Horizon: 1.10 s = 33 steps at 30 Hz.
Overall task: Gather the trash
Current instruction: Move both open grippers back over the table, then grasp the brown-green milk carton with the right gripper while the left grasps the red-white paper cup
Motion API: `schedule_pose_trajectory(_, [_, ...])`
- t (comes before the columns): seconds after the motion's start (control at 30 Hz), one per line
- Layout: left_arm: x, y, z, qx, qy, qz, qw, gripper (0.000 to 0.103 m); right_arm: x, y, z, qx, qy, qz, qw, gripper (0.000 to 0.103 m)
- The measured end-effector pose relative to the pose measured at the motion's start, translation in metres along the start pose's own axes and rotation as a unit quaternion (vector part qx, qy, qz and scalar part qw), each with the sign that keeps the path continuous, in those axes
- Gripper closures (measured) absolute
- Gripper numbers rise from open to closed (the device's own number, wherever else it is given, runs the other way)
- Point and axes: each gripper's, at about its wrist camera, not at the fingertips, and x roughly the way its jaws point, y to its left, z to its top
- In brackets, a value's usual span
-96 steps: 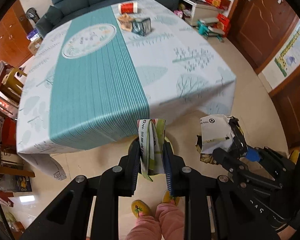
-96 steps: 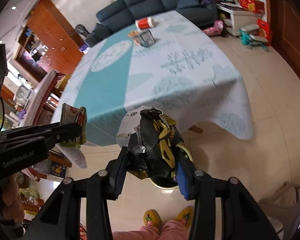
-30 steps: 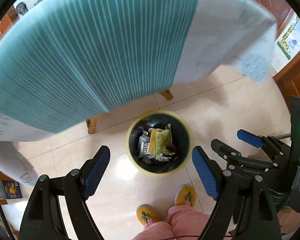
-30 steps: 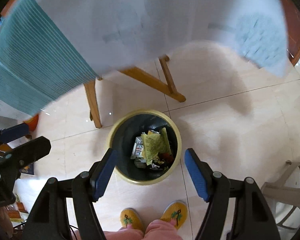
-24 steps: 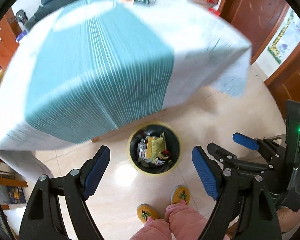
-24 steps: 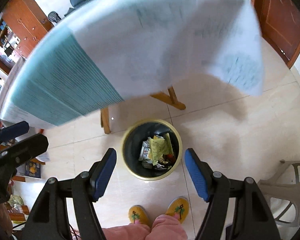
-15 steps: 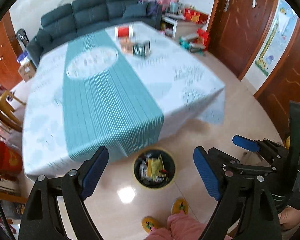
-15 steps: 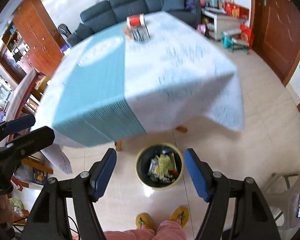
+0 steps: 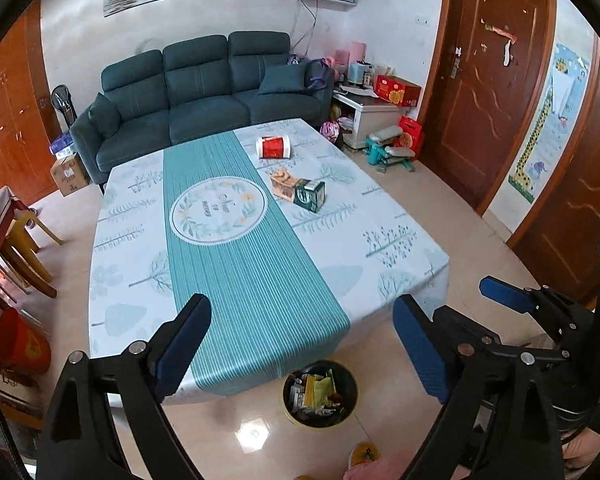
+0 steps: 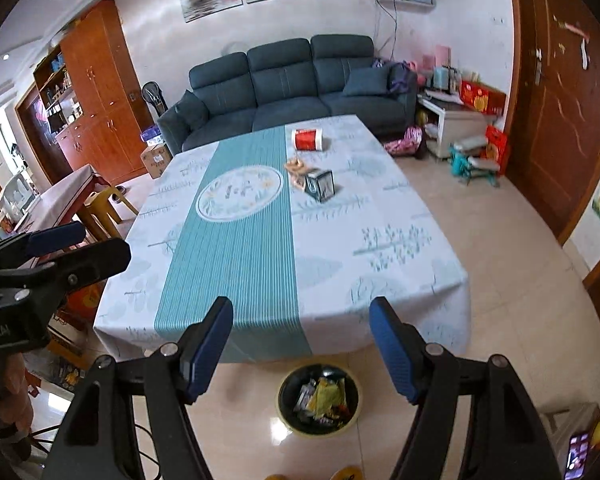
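Currently catalogued, largest to smallest:

1. Surface (image 9: pixel 400 248): clothed in teal and white; trash remains at its far right.
2. Bin (image 9: pixel 320 390): on the floor at the near edge, part-filled with wrappers.
3. Red-and-white can (image 9: pixel 274 147): farthest, lying on its side. Likely light, rigid, prone to roll; pinch across the round body.
4. Dark green carton (image 9: pixel 310 195): nearer, probably light and crushable; take across two flat faces.
5. Orange wrapper (image 9: pixel 283 185): touching the carton, soft and crinkly; pinch a raised fold.
6. Left claw (image 9: pixel 300 344): spread wide, just been opening, empty.
7. Right claw (image 10: pixel 300 344): spread, empty.
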Motion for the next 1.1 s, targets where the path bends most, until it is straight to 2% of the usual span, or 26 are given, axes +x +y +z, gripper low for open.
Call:
schedule_pose_trajectory(0.2, [0.025,0.014,0.023,-0.019,0.001,0.013,0.9997,0.011,0.025,0.007,0.033,-0.028,-0.002,0.006,1.000,0.032])
schedule_pose_trajectory(0.3, [0.047,0.020,0.039,-0.035,0.006,0.018,0.9992,0.006,0.047,0.007,0.054,-0.047,-0.001,0.015,0.999,0.032])
schedule_pose_trajectory(0.47, [0.107,0.030,0.075,-0.065,0.021,0.038,0.9969,0.004,0.102,-0.002,0.101,-0.090,0.009,0.034,0.995,0.032])
schedule_pose_trajectory(0.57, [0.146,0.038,0.097,-0.092,0.044,0.050,0.9935,0.004,0.143,-0.010,0.129,-0.114,0.025,0.042,0.992,0.032])
schedule_pose_trajectory(0.7, [0.193,0.048,0.126,-0.127,0.082,0.052,0.9871,0.004,0.210,-0.022,0.159,-0.144,0.078,0.052,0.985,0.032])
schedule_pose_trajectory(0.83, [0.230,0.055,0.144,-0.135,0.104,0.079,0.9823,0.004,0.265,-0.021,0.171,-0.189,0.115,0.070,0.973,0.032])
schedule_pose_trajectory(1.1, [0.276,0.072,0.155,-0.168,0.152,0.112,0.9675,0.004,0.341,-0.012,0.177,-0.235,0.168,0.102,0.952,0.032])
